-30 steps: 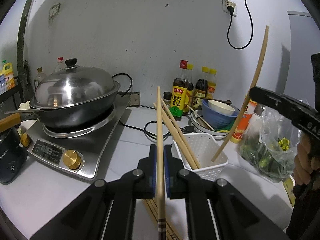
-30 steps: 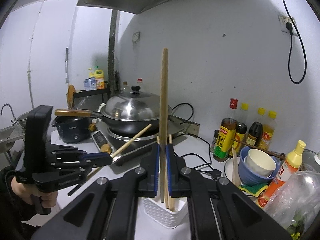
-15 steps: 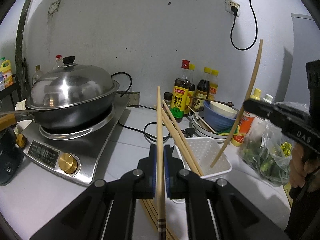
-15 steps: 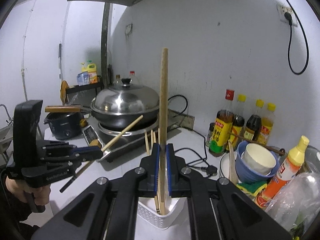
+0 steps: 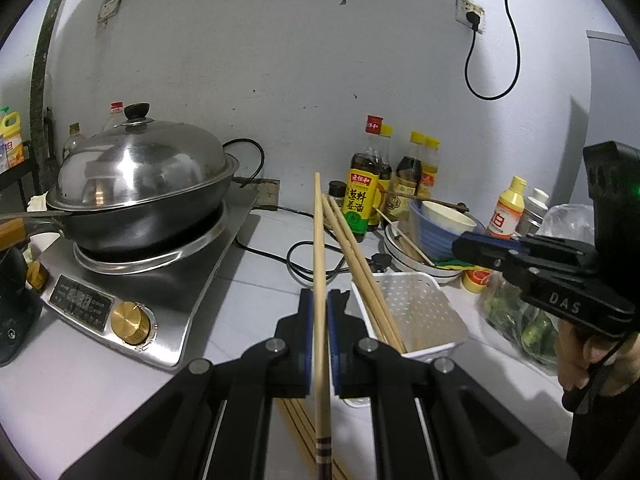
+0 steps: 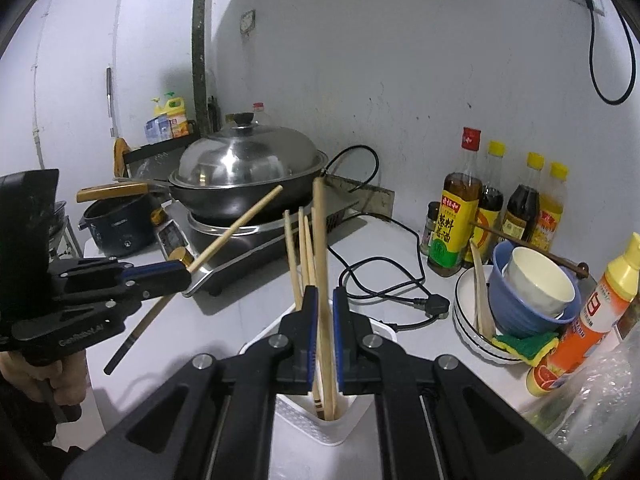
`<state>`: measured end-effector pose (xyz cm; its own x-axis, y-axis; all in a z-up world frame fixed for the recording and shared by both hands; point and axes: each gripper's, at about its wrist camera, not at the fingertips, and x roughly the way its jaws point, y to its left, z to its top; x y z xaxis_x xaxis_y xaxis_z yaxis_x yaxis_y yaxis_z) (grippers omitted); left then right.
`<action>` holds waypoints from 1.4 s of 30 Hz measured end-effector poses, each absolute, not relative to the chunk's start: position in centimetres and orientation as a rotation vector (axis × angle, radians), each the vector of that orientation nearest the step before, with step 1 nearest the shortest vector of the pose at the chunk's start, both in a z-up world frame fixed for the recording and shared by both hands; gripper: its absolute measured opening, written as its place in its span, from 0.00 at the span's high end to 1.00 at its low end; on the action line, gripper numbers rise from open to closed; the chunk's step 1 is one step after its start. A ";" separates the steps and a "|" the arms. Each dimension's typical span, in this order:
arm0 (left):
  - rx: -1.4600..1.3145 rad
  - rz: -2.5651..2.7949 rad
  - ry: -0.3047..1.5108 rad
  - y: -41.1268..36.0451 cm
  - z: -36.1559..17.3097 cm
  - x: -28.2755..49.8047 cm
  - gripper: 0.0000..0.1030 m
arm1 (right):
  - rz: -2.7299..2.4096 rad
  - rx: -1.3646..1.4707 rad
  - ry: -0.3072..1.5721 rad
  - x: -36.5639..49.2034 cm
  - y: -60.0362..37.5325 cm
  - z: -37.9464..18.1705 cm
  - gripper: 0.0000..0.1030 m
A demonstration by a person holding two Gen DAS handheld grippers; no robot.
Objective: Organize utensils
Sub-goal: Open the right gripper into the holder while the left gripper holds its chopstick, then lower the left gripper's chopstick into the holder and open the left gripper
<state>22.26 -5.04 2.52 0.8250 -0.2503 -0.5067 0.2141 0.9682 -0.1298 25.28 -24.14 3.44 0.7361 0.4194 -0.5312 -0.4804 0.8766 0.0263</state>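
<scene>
A white perforated basket (image 5: 424,304) (image 6: 320,428) stands on the counter with several chopsticks (image 5: 360,264) leaning on its left rim. My left gripper (image 5: 319,300) (image 6: 184,274) is shut on one wooden chopstick (image 5: 318,240) (image 6: 236,228), held left of the basket. More chopsticks (image 5: 300,420) lie on the counter under it. My right gripper (image 6: 325,296) (image 5: 460,246) hangs just over the basket. Another chopstick (image 6: 320,240) stands tilted between its pads, which are a sliver apart, and its lower end is inside the basket.
A lidded wok (image 5: 140,184) sits on an induction cooker (image 5: 120,300) at the left. Sauce bottles (image 6: 456,216) line the wall. Stacked bowls on plates (image 6: 532,292), a squeeze bottle (image 6: 600,308), a bag of greens (image 5: 524,320) and a black power cord (image 6: 400,280) crowd the right.
The right gripper has come down over the basket. Its chopstick has slid down between the pads into the basket and now leans. The left gripper still holds its chopstick in place.
</scene>
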 end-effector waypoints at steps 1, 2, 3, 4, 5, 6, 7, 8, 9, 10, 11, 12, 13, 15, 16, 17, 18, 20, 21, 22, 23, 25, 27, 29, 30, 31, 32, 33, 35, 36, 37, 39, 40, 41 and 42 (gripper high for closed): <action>-0.069 -0.246 0.548 -5.0 2.5 22.3 0.94 | 0.492 -0.114 0.558 25.4 -24.2 3.4 0.85; -0.070 -0.246 0.549 -4.9 2.4 22.3 0.94 | 0.487 -0.106 0.562 25.5 -24.3 3.3 0.75; -0.071 -0.246 0.551 -4.9 2.3 22.4 0.94 | 0.489 -0.099 0.564 25.5 -24.4 3.3 0.72; -0.072 -0.245 0.552 -4.8 2.3 22.4 0.94 | 0.491 -0.095 0.564 25.6 -24.4 3.2 0.70; -0.072 -0.245 0.552 -4.8 2.3 22.5 0.94 | 0.492 -0.092 0.564 25.6 -24.5 3.2 0.70; -0.073 -0.245 0.552 -4.8 2.3 22.5 0.94 | 0.491 -0.092 0.565 25.6 -24.5 3.2 0.70; -0.074 -0.245 0.552 -4.9 2.3 22.5 0.94 | 0.490 -0.093 0.567 25.7 -24.5 3.1 0.70; -0.074 -0.245 0.550 -4.9 2.4 22.5 0.94 | 0.489 -0.093 0.569 25.7 -24.5 3.0 0.70; -0.073 -0.245 0.549 -5.0 2.4 22.5 0.94 | 0.488 -0.093 0.571 25.7 -24.5 3.0 0.70; -0.074 -0.245 0.547 -5.1 2.5 22.5 0.94 | 0.487 -0.092 0.573 25.7 -24.5 2.9 0.69; -0.075 -0.245 0.546 -5.1 2.6 22.6 0.94 | 0.486 -0.092 0.575 25.7 -24.6 2.9 0.67; -0.078 -0.246 0.544 -5.2 2.7 22.7 0.94 | 0.484 -0.089 0.578 25.7 -24.7 2.7 0.66; -0.081 -0.249 0.542 -5.3 2.8 22.7 0.94 | 0.481 -0.087 0.580 25.7 -24.8 2.7 0.61; -0.088 -0.258 0.536 -5.6 3.2 22.9 0.94 | 0.474 -0.079 0.582 25.7 -25.2 2.5 0.53; -0.092 -0.264 0.534 -5.8 3.4 23.1 0.94 | 0.471 -0.077 0.583 25.7 -25.3 2.5 0.48; -0.098 -0.271 0.530 -6.0 3.7 23.2 0.94 | 0.466 -0.074 0.584 25.7 -25.6 2.4 0.45; -0.101 -0.277 0.524 -6.3 4.0 23.3 0.94 | 0.463 -0.071 0.583 25.7 -25.8 2.4 0.45; -0.101 -0.285 0.512 -6.9 4.5 23.5 0.94 | 0.455 -0.065 0.583 25.6 -26.3 2.3 0.41; -0.105 -0.292 0.506 -7.3 4.8 23.7 0.94 | 0.449 -0.060 0.582 25.6 -26.7 2.2 0.38; -0.107 -0.298 0.501 -7.5 5.1 23.9 0.94 | 0.445 -0.054 0.581 25.6 -27.0 2.2 0.33; -0.107 -0.301 0.497 -7.7 5.2 24.0 0.94 | 0.437 -0.041 0.578 25.6 -27.5 2.1 0.29; -0.115 -0.311 0.488 -8.4 5.6 24.4 0.94 | 0.424 -0.015 0.576 25.6 -28.4 1.9 0.26; -0.136 -0.326 0.486 -8.9 5.8 24.9 0.94 | 0.411 0.006 0.580 25.7 -29.2 1.7 0.23; -0.156 -0.335 0.487 -9.3 5.9 25.5 0.94 | 0.400 0.017 0.585 25.9 -29.8 1.4 0.22; -0.169 -0.338 0.487 -9.6 5.9 25.8 0.94 | 0.392 0.024 0.588 26.0 -30.2 1.3 0.21; -0.178 -0.339 0.485 -9.8 5.8 26.1 0.94 | 0.385 0.029 0.589 26.2 -30.5 1.2 0.20; -0.187 -0.337 0.485 -10.1 5.8 26.4 0.94 | 0.375 0.035 0.588 26.3 -30.8 1.1 0.18; -0.198 -0.334 0.484 -10.5 5.7 26.9 0.94 | 0.368 0.040 0.587 26.4 -31.1 1.0 0.16; -0.212 -0.327 0.483 -11.1 5.5 27.6 0.94 | 0.356 0.050 0.580 26.4 -31.7 0.9 0.10; -0.222 -0.322 0.482 -11.4 5.4 27.9 0.94 | 0.354 0.052 0.576 26.4 -32.0 0.8 0.09; -0.233 -0.316 0.481 -11.6 5.2 28.3 0.94 | 0.355 0.051 0.575 26.5 -32.1 0.8 0.09; -0.262 -0.292 0.477 -11.8 4.9 29.1 0.94 | 0.367 0.051 0.573 26.5 -32.5 0.7 0.09; -0.275 -0.266 0.475 -11.8 4.7 29.6 0.94 | 0.370 0.052 0.572 26.5 -32.6 0.6 0.09; -0.284 -0.237 0.475 -11.8 4.5 29.9 0.94 | 0.375 0.053 0.574 26.6 -32.8 0.5 0.09; -0.308 -0.204 0.476 -11.7 4.1 30.4 0.94 | 0.376 0.055 0.576 26.6 -32.9 0.4 0.09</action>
